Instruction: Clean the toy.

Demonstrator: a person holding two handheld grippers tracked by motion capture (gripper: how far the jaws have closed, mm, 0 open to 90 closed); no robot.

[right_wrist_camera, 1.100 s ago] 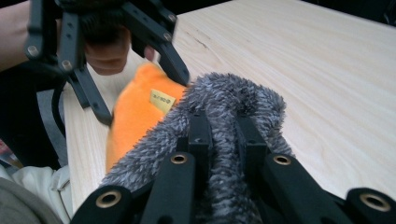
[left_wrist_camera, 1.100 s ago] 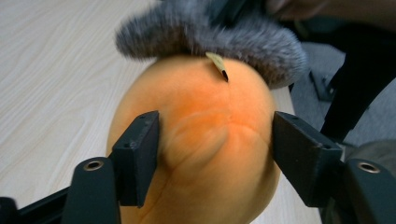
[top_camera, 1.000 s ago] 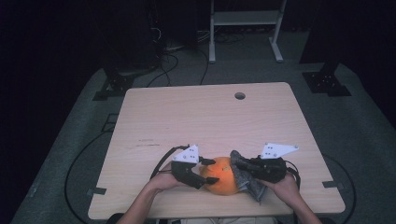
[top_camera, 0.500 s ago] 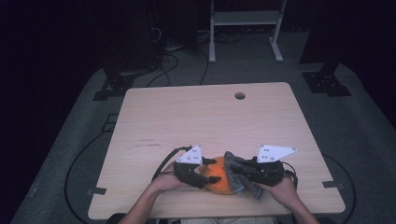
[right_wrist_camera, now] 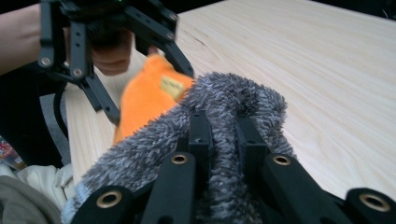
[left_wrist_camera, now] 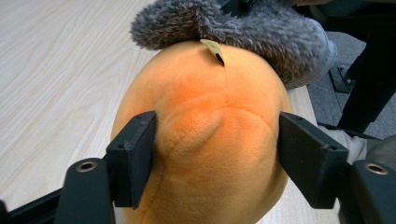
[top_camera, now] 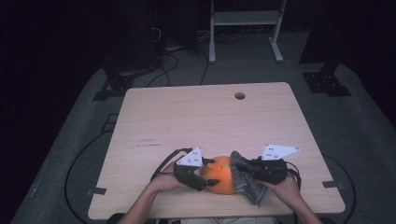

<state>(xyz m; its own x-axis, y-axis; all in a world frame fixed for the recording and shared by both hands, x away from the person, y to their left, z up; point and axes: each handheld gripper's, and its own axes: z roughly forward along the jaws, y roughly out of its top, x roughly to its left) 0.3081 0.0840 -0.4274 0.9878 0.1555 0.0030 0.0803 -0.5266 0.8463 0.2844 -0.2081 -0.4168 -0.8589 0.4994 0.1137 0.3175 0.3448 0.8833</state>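
Orange plush (left_wrist_camera: 205,154) btwn left hand-held gripper (left_wrist_camera: 215,158) jaws, just opening

Table (top_camera: 196,126): light wood top, round grommet hole (top_camera: 240,95) near far edge. On it, at near edge: orange plush toy (top_camera: 222,179); grey fuzzy cloth (top_camera: 245,179), possibly partly lifted.

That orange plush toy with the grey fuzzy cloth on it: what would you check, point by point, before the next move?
1. Right gripper pinching the grey fuzzy cloth: ok, jaws shut on a fold.
2. Left gripper around the orange plush toy: ok, but its jaws have just been opening; whether the pads still press, cannot tell.
3. Cloth lying against the toy's far end: ok.
4. Toy resting on the table: ok.
5. Toy close to the table's near edge: not ok, it could slip off.
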